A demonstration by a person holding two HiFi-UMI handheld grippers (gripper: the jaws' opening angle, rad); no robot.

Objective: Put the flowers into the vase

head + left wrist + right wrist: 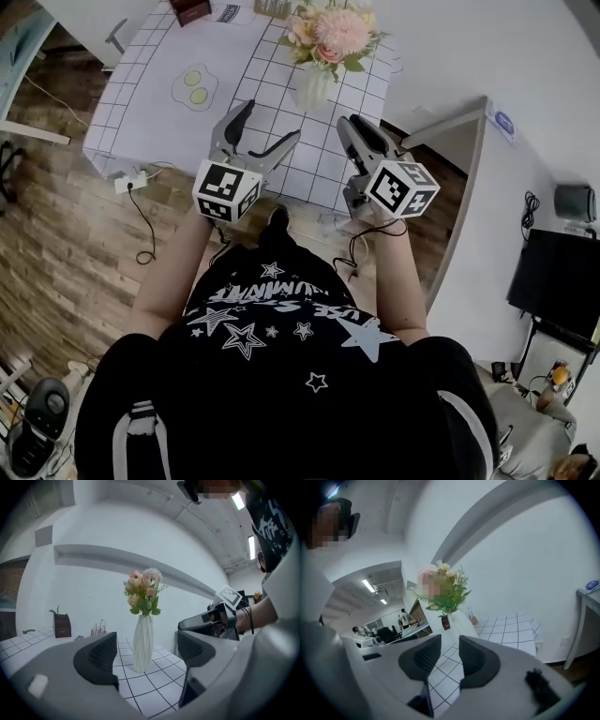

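Note:
A white ribbed vase [314, 86] stands on the checked tablecloth [159, 112] with a bunch of pink and cream flowers [333, 33] in it. In the left gripper view the vase [143, 644] and flowers [143, 592] stand upright just beyond my left gripper [146, 656], whose jaws stand wide apart and empty. In the head view the left gripper [270, 127] hovers over the table's near edge. My right gripper [354, 127] is beside it, right of the vase. In the right gripper view the right gripper [450, 651] has a narrow gap and holds nothing; the vase [459, 620] lies ahead.
A fried-egg shaped mat [195, 86] lies left of the vase, and a brown box [190, 11] stands at the table's far edge. A power strip [131, 180] and cables lie on the wooden floor. A white desk [450, 122] stands at the right.

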